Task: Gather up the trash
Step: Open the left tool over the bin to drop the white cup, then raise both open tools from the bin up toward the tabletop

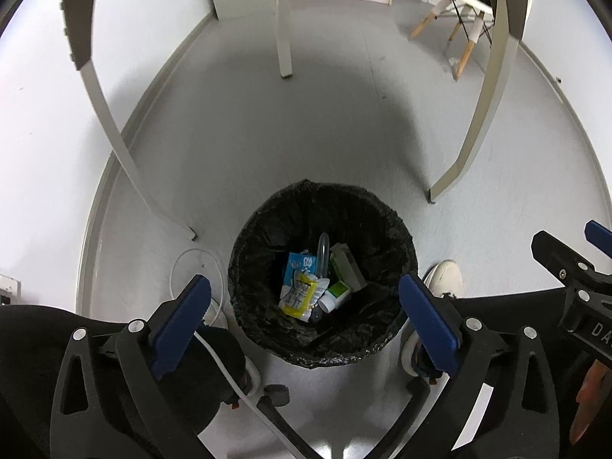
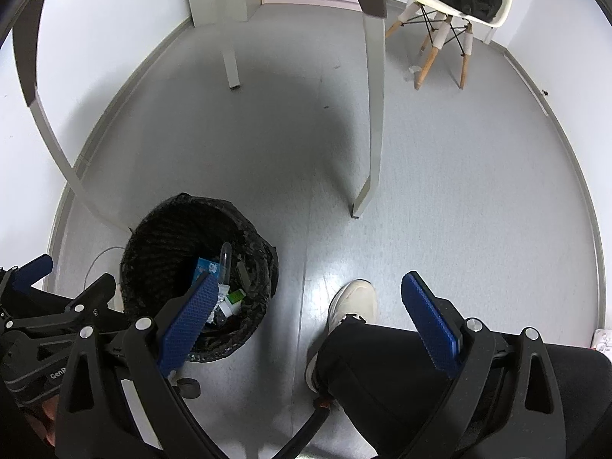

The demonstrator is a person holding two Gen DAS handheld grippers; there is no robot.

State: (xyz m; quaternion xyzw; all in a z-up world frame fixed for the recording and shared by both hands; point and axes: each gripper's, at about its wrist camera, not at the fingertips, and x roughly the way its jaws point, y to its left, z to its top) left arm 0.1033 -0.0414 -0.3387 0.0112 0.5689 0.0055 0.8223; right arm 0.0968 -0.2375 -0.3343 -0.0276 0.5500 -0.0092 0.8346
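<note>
Left wrist view: my left gripper (image 1: 306, 306) hangs released and empty over the bin (image 1: 401, 237); right gripper (image 2: 310, 313) also gapes. Inside the bin, wrappers (image 1: 300, 292) look light and crinkly; I'd pinch edges.

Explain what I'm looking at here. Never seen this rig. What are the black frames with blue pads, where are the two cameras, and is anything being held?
No robot arm: a person holds a two-finger gripper in each hand, with a fisheye camera on each looking along its fingers. The left wrist view shows the left gripper wide open above a bin lined with a black bag; nothing is between its blue pads. Inside lie a yellow packet, a blue wrapper, a green-and-white tube and a clear plastic tube. The right wrist view shows the right gripper, also open and empty, over the grey floor and the person's white shoe.
</note>
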